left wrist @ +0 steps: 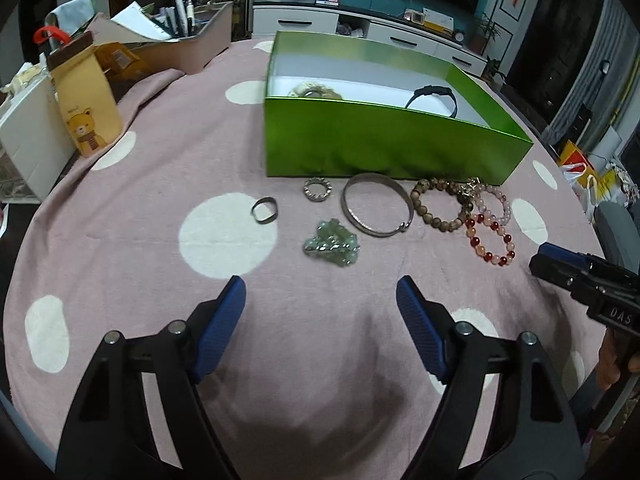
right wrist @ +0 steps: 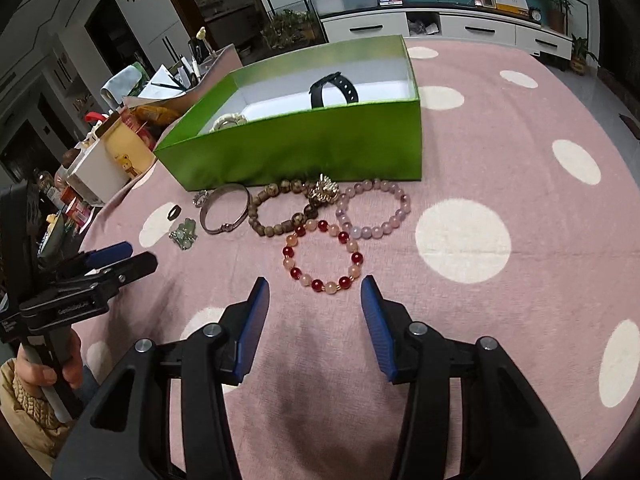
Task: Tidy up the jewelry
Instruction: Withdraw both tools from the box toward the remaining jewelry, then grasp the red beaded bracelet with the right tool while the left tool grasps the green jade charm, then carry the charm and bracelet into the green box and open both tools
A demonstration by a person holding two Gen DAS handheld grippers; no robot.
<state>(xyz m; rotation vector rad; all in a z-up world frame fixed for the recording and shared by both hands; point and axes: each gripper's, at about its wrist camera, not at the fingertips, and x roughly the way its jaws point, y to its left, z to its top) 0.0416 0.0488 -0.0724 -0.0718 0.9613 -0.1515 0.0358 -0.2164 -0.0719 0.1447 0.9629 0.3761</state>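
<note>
Both grippers tilt downward over the near part of the cloth-covered surface. The left gripper [left wrist: 321, 286] has its blue pads spread wide, nothing between them. The right gripper [right wrist: 315, 286] stands about half spread, also empty. A hand [right wrist: 48, 364] grips the left handle.

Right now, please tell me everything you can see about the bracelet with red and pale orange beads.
The red and peach bead bracelet is a closed loop of round glossy beads, dark red ones mixed with pale peach ones, glass or stone by the look. It lies flat on the pink dotted cloth, nearest of the jewelry to the right gripper, whose jaws stand open and apart from it. Its far edge meets the lilac bead bracelet and the brown bead bracelet.
</note>
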